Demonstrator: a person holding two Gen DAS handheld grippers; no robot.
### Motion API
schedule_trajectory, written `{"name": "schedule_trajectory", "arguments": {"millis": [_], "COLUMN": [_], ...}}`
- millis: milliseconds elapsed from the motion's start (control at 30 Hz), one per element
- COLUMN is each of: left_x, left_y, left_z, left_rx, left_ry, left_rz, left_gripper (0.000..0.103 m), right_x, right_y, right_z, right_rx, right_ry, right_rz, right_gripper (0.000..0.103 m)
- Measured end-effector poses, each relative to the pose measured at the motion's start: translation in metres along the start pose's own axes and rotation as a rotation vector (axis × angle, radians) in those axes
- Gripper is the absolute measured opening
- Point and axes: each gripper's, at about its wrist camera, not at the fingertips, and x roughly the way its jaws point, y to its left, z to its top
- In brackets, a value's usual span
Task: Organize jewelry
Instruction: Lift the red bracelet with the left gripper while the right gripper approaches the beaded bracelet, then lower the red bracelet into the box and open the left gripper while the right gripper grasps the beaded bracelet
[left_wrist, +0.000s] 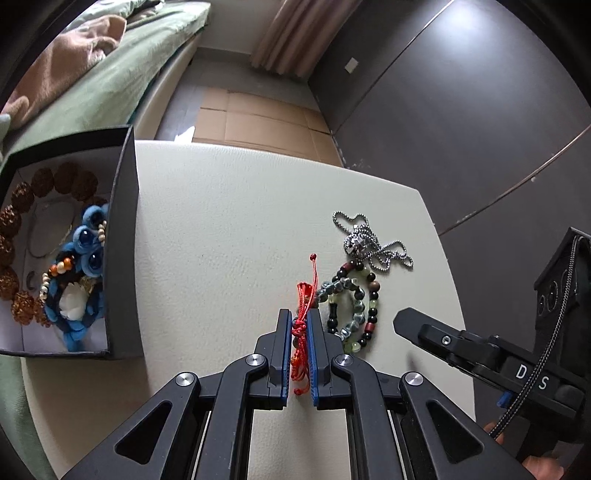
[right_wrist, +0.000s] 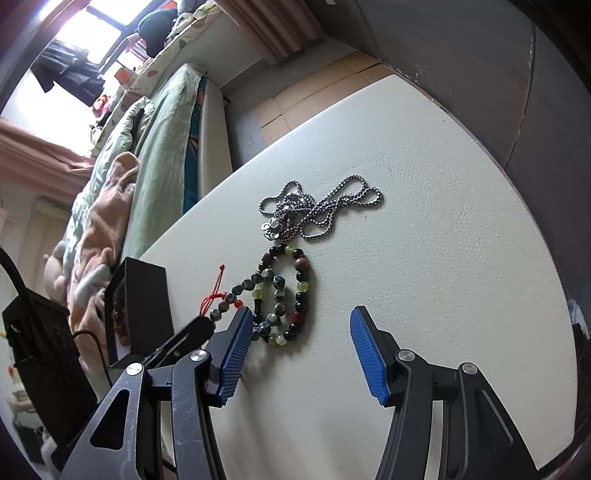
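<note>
Gripping the red cord bracelet (left_wrist: 303, 325) with the left gripper (left_wrist: 299, 317), jaws closed on its knotted cord, over the table (left_wrist: 221, 221) between the black box (left_wrist: 123, 236) at the left edge and the loose pieces.

Risk: the cord adjoins the beaded bracelets (left_wrist: 351, 306); lifting could snag and drag them. The right gripper (right_wrist: 301, 325) stands half open and empty, its left pad beside the beads; the steel chain (right_wrist: 317, 210) lies beyond.

Red cord bracelet (left_wrist: 303, 325); silver chain (left_wrist: 373, 240); black box (left_wrist: 123, 236); blue ribbed gripper pads (right_wrist: 369, 356); cream table (left_wrist: 229, 221).
</note>
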Motion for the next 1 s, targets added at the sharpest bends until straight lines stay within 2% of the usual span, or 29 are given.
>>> {"name": "schedule_trajectory", "arguments": {"millis": [100, 333, 467, 600, 667, 833, 1000], "left_x": [-0.003, -0.027, -0.043, -0.06, -0.067, -0.082, -0.096], "left_y": [0.002, -0.002, -0.001, 0.0, 0.001, 0.009, 0.024], "left_z": [-0.001, 0.002, 0.004, 0.006, 0.007, 0.009, 0.015], "left_rx": [-0.004, 0.012, 0.011, 0.01, 0.01, 0.0, -0.028], "left_ry": [0.0, -0.056, -0.09, -0.127, -0.143, -0.171, -0.202], "left_rz": [-0.011, -0.075, -0.091, -0.107, -0.111, -0.121, -0.123], "left_gripper": [0.008, 0.008, 0.008, 0.008, 0.008, 0.008, 0.008], "right_x": [0.001, 0.004, 0.005, 0.005, 0.007, 0.02, 0.032], "right_y": [0.001, 0.007, 0.009, 0.012, 0.017, 0.029, 0.052], "right_z": [0.0, -0.008, -0.01, -0.008, -0.006, -0.001, -0.002], "right_rx": [0.001, 0.034, 0.036, 0.011, -0.017, -0.076, -0.194], "right_ry": [0.005, 0.041, 0.036, 0.005, -0.013, -0.028, -0.064], "right_rz": [0.006, 0.108, 0.098, 0.02, -0.037, -0.136, -0.307], "right_gripper": [0.056, 0.056, 0.056, 0.053, 0.043, 0.036, 0.029]}}
